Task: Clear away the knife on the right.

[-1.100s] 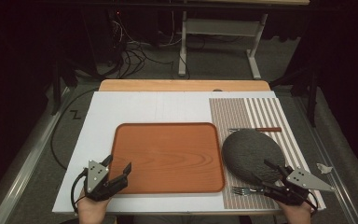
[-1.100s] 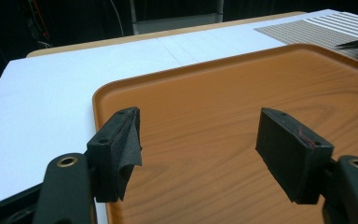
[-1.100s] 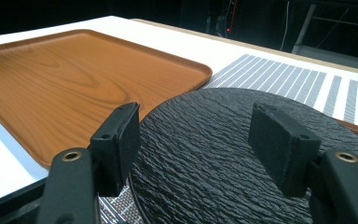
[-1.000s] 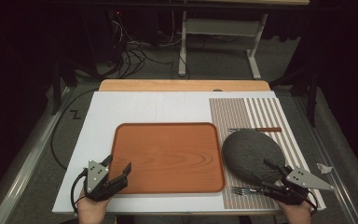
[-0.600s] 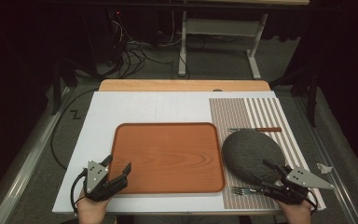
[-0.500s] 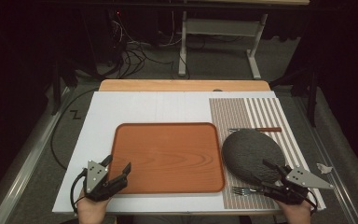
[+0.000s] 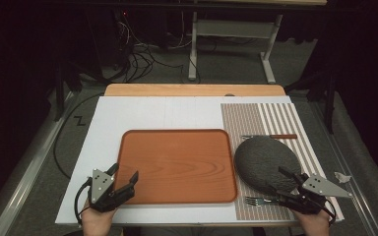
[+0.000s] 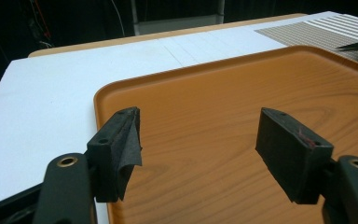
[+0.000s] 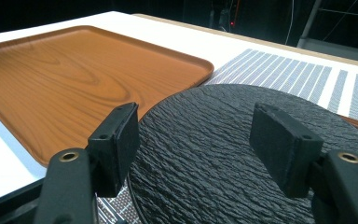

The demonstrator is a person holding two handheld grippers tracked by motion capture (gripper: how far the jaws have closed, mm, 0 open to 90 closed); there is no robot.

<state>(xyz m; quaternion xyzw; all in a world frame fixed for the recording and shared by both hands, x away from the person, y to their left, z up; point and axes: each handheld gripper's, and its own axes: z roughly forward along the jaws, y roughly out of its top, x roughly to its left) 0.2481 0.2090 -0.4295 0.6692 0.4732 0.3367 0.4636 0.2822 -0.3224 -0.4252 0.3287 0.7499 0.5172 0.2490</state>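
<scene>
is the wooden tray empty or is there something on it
Empty. The high view shows the tray with bare wood grain all over; the dark plate and fork lie beside it on the striped mat.

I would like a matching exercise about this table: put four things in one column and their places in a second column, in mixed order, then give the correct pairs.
Things:
1. tray
2. dark plate
3. fork
4. knife

Places:
A. on the striped mat, beyond the dark plate
B. middle of the white board
C. on the striped mat, right of the tray
D. near edge of the mat, beside the right gripper

Pairs: 1-B, 2-C, 3-D, 4-A
</scene>
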